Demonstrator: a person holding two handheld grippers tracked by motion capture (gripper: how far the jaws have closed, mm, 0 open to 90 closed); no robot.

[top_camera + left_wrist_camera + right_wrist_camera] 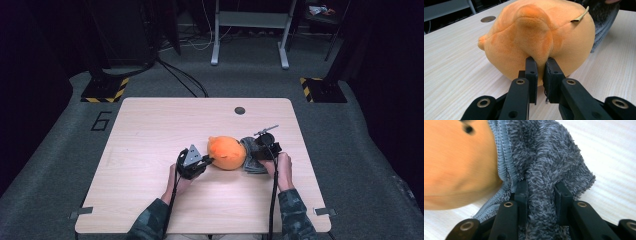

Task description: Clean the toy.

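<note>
1. Orange plush toy [227, 152] lies on the wooden table [150, 130], a little right of the middle, between my two hands, with the grey fleece cloth [251, 159] pressed against its right side.
2. My left gripper [541, 65] is clamped on a small protruding flap of the plush; the jaws stand almost together with the orange fabric pinched between them. In the high view this left gripper [206, 161] meets the toy's left edge.
3. My right gripper [541, 187] is closed on a thick fold of the fleece, and the pile bulges out above the jaws. The cloth's stitched hem curls around the toy's rounded side there.
4. I judge the toy to be light, soft and squashy. It will give under pressure rather than slip, and its nap offers good friction.
5. A pinch on a flap holds it but lets the body swing and sag, so a grip on a seam or a firmer bulge would steer it better.
6. The fleece looks limp and light. Held by one fold, the rest will drape and drag, so its edge could catch under the toy.
</note>
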